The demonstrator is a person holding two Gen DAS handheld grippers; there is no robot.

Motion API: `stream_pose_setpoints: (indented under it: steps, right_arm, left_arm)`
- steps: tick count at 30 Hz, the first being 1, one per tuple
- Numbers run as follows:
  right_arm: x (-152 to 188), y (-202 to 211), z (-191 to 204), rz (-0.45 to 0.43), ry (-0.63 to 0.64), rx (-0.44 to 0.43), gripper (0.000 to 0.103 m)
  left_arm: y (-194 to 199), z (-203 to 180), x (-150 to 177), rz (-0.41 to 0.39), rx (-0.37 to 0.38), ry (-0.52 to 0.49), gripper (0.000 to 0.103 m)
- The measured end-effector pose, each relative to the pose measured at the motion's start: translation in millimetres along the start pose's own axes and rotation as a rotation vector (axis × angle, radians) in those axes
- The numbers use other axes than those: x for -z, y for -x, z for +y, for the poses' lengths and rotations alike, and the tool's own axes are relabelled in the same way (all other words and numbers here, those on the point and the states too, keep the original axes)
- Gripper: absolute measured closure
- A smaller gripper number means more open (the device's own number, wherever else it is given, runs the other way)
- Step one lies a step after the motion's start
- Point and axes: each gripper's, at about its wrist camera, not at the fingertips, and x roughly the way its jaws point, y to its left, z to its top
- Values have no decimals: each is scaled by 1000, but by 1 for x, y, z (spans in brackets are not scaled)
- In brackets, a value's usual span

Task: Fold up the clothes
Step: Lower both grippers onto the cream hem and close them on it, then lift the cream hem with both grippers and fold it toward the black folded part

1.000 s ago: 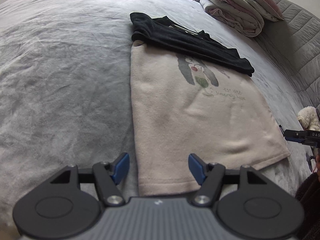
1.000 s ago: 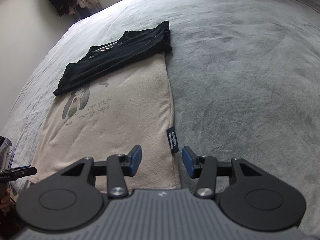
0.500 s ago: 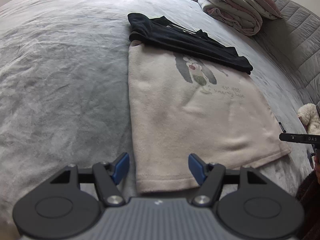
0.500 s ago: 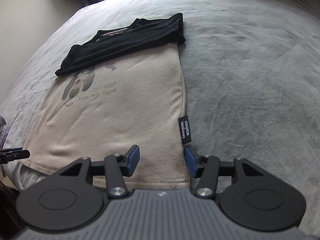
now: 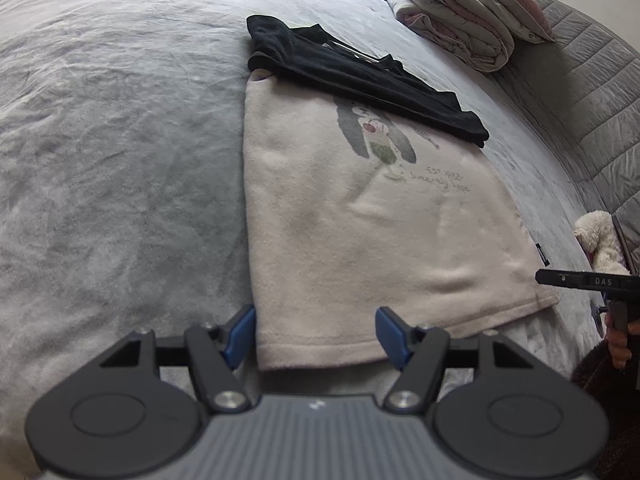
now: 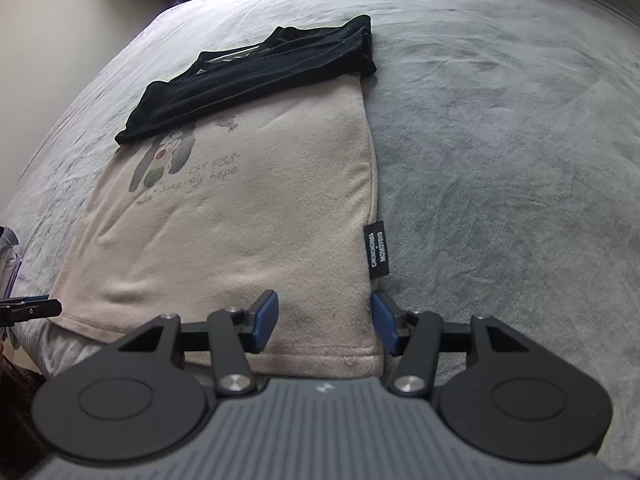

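Observation:
A cream fleece garment (image 5: 360, 240) with a dog print lies flat on the grey bed; it also shows in the right wrist view (image 6: 248, 232). A folded black garment (image 5: 352, 76) lies across its far end, also in the right wrist view (image 6: 256, 76). My left gripper (image 5: 316, 334) is open, its jaws astride the near-left hem corner. My right gripper (image 6: 324, 320) is open, its jaws astride the near-right hem corner, just below a black side label (image 6: 377, 250). Neither holds cloth.
The grey bedspread (image 5: 100, 160) stretches wide to the left, and to the right in the right wrist view (image 6: 520, 160). Folded quilts (image 5: 460, 20) sit at the far right by a quilted headboard (image 5: 592, 100). A plush toy (image 5: 600, 240) lies at the right edge.
Both grippers moved forward and lower toward the near hem corners. The right gripper shifted right, so the hem corner now sits between its jaws. Both stayed open.

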Motion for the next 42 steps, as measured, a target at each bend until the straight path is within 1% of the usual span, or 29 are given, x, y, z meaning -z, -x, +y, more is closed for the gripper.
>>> stream_pose_setpoints:
  steps: [2, 6, 9, 12, 21, 23, 28, 32, 35, 38, 42]
  right_arm:
    - [0, 0, 0, 5, -5, -21, 47]
    - [0, -1, 1, 12, -7, -25, 47]
    - [0, -2, 2, 18, -6, -15, 47]
    - [0, -3, 0, 20, -7, 13, 48]
    - [-1, -1, -4, 2, -35, 51, 52]
    - [0, -3, -3, 6, -25, 65, 56]
    - [1, -4, -2, 16, -1, 70, 58]
    - [2, -4, -2, 29, 1, 46, 65]
    - [2, -3, -2, 35, -9, 28, 69]
    - [3, -3, -3, 43, -20, 1, 78]
    - [4, -4, -1, 48, -21, -18, 84]
  left_arm:
    - [0, 2, 0, 6, 24, 16, 39]
    - [0, 4, 0, 14, 55, 38, 39]
    - [-1, 4, 1, 16, 56, 42, 41]
    - [-1, 5, 1, 16, 50, 45, 44]
    - [1, 11, 1, 14, 45, 61, 54]
    - [2, 12, 1, 16, 43, 58, 57]
    - [3, 17, 3, 27, 49, 72, 65]
    - [2, 18, 5, 46, 65, 72, 75]
    - [1, 20, 6, 56, 80, 81, 80]
    - [0, 20, 6, 69, 95, 84, 85]
    - [-3, 18, 8, 83, 102, 78, 92]
